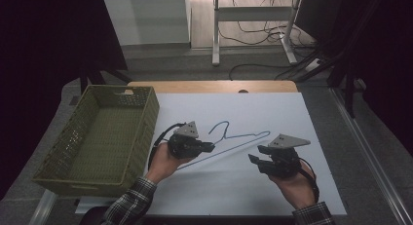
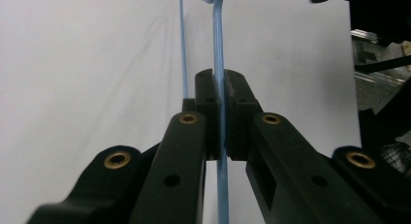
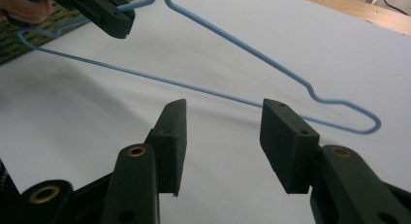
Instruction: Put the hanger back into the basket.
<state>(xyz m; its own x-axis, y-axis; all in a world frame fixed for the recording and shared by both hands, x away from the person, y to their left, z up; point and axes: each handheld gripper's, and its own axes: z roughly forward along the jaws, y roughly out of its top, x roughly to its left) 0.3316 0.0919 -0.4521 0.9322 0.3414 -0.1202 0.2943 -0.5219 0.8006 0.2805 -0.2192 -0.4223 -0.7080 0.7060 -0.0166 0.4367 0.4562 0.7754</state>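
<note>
Two grippers were in use: I had the left gripper fingers clamped on the blue wire hanger, the right gripper fingers apart above the worktop.

Blue wire hanger clamped at one end over the white sheet

It is a thin clothes hanger of light blue wire, bent into a long flat triangle with a curled hook at the top and a small notch near each shoulder end. The left gripper has its pads pressed on the wire near one shoulder, the wire running straight up between them in the left gripper view. The hanger slants across the white sheet, its far shoulder end low over the paper, close ahead of the right gripper.
</note>
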